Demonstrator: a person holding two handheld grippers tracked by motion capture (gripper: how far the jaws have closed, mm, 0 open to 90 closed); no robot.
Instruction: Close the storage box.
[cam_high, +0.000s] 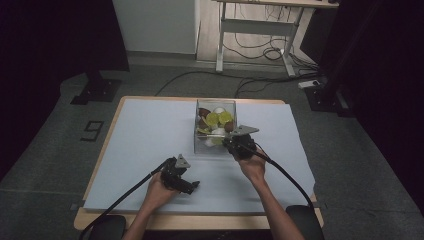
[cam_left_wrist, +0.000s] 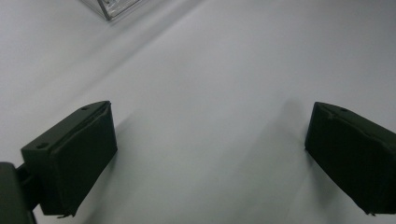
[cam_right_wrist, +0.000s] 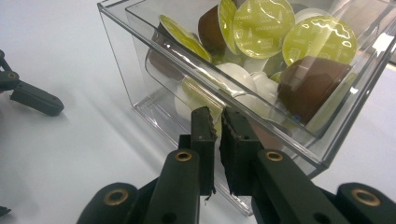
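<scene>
The clear box (cam_high: 215, 127) of coffee capsules (cam_right_wrist: 264, 28) stands near the tabletop's (cam_high: 150, 130) far edge, long axis running near-to-far. The right hand-held gripper (cam_right_wrist: 218, 122) pinches its near wall; the left hand-held gripper (cam_left_wrist: 210, 158) rests wide open, holding nothing.

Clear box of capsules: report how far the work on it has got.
Done: the clear box stands on the white sheet, full of green-lidded, brown and white capsules. In hand: the right tongs are shut against the box's near wall; whether they pinch its edge cannot be told. The left tongs hang open over the sheet, holding nothing. Left: no capsule lies outside the box yet.
</scene>
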